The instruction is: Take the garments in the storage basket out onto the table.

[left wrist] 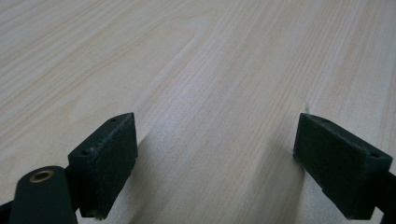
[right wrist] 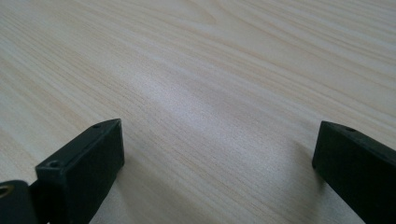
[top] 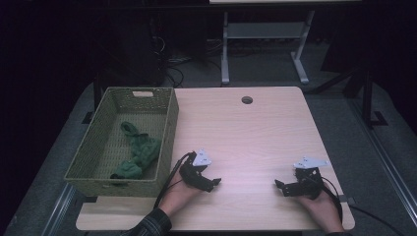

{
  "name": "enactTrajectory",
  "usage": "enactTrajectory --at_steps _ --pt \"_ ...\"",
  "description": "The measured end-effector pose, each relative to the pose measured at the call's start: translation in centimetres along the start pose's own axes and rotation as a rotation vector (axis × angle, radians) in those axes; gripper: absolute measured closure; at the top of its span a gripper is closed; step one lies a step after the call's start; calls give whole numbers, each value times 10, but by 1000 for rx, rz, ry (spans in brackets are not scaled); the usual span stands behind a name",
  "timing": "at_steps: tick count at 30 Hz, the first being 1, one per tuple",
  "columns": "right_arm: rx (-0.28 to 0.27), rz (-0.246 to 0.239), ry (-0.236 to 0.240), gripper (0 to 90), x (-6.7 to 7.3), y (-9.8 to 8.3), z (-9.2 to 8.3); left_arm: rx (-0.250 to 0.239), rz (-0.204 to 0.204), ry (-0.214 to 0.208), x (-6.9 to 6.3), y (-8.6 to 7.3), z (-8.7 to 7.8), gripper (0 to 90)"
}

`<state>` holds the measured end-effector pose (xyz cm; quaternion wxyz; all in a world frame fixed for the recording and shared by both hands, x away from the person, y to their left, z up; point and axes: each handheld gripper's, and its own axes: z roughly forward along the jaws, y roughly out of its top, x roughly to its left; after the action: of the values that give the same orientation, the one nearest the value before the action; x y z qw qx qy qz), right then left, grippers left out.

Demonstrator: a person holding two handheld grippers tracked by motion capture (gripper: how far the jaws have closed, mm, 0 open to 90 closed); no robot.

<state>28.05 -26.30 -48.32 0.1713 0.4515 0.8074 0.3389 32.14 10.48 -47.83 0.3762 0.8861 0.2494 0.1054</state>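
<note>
Nearest you, your two hands rest low on the front part of the pale wood-grain bench (top: 255, 128), one hand-held black gripper in each. Your left gripper (top: 215, 183) lies tilted under your left hand (top: 178, 194), a plaid sleeve behind it, pointing toward the middle of the bench. Its fingers (left wrist: 105, 163) stand wide apart with bare wood between them, clamped on nothing. Your right gripper (top: 279, 187) sits in your right hand (top: 319, 209), pointing inward toward the left one, the two well apart. Its fingers (right wrist: 84, 168) are likewise spread, with bare wood grain between them. Each gripper carries one grey three-cornered plate on top and trails one black cable.

Farther off, on the left part of the bench, stands one olive-green woven rectangular basket (top: 167, 132), its near right corner just beside your left gripper. Inside it lies one crumpled dark green cloth (top: 138, 155), bunched along the right side of the basket floor, well clear of both grippers. One small round hole (top: 247, 100) sits near the far edge of the bench.
</note>
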Motion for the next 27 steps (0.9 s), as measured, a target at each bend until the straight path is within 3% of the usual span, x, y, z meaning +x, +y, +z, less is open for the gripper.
enactTrajectory --at_steps 14,27 --pt "0 0 0 18 0 0 0 19 -1 -12 1 3 -1 134" --pt "0 -1 1 17 0 0 0 -32 -29 -34 4 7 -12 134"
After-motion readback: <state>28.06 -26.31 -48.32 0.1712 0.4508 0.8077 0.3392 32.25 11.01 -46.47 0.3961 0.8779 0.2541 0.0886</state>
